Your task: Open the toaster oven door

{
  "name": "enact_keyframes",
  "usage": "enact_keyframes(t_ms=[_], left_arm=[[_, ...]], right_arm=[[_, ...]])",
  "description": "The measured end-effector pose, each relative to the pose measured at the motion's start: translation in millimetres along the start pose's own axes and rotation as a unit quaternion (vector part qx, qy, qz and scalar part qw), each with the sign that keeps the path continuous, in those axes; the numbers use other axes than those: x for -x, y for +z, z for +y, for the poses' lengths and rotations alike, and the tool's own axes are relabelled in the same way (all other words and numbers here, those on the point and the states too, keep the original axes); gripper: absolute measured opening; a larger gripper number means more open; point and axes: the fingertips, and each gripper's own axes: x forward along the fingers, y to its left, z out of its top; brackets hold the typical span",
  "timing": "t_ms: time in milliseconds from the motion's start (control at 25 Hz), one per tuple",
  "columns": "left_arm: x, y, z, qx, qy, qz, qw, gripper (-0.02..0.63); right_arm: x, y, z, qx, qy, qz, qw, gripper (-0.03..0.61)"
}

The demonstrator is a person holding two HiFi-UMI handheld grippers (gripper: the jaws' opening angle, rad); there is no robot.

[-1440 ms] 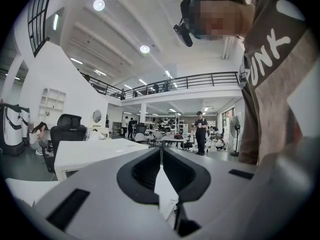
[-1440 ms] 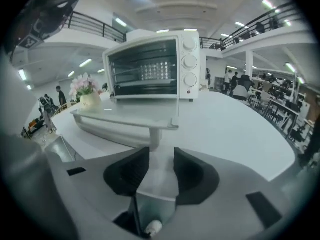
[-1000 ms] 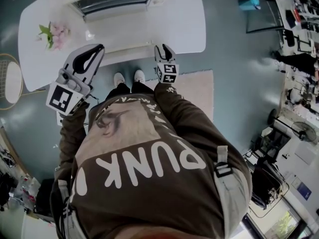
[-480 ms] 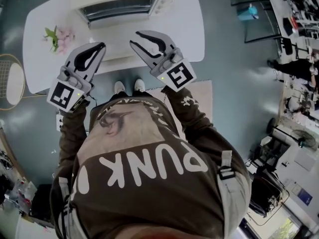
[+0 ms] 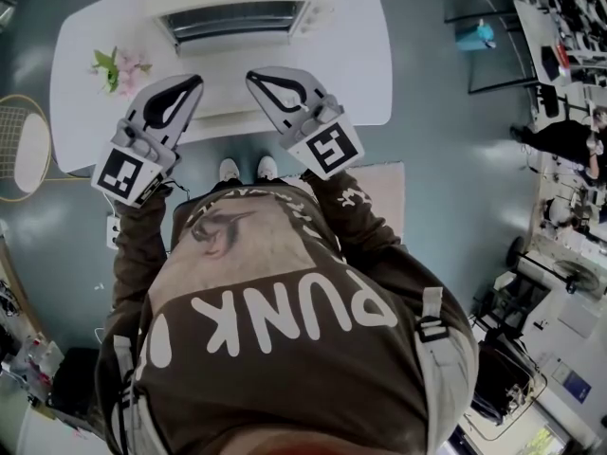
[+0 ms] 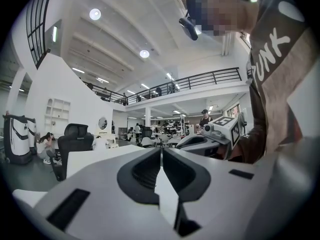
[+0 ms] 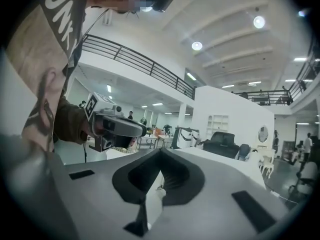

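Observation:
The white toaster oven (image 5: pixel 242 8) stands at the far side of the white table (image 5: pixel 365 64), its dark glass front (image 5: pixel 237 22) facing me. Both grippers hover over the table's near edge, well short of the oven and touching nothing. My left gripper (image 5: pixel 194 81) is shut and empty. My right gripper (image 5: pixel 252 76) is also shut, with nothing between its jaws. Both point upward: the left gripper view shows closed jaws (image 6: pixel 161 151) against the hall, with the right gripper (image 6: pixel 215 134) beside them. The right gripper view shows closed jaws (image 7: pixel 160 151) and the left gripper (image 7: pixel 112 126).
A small bunch of pink flowers (image 5: pixel 119 67) lies on the table's left part. A badminton racket (image 5: pixel 19 150) lies on the floor at the left, and a pale rug (image 5: pixel 375 183) is under my feet. Desks, gear and a person (image 5: pixel 569 136) fill the right side.
My right gripper came up from beside my body to the table's edge, and its jaws went from wide apart to shut. The left gripper hardly moved.

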Motion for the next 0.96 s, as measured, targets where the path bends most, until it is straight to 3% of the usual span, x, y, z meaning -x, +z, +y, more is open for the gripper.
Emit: enact_keyframes(t_ms=[960], left_arm=[[-5, -2, -6, 0.000, -0.006, 0.001, 1.0000, 0.008]], right_arm=[[2, 8, -4, -0.020, -0.004, -0.020, 1.000, 0.008]])
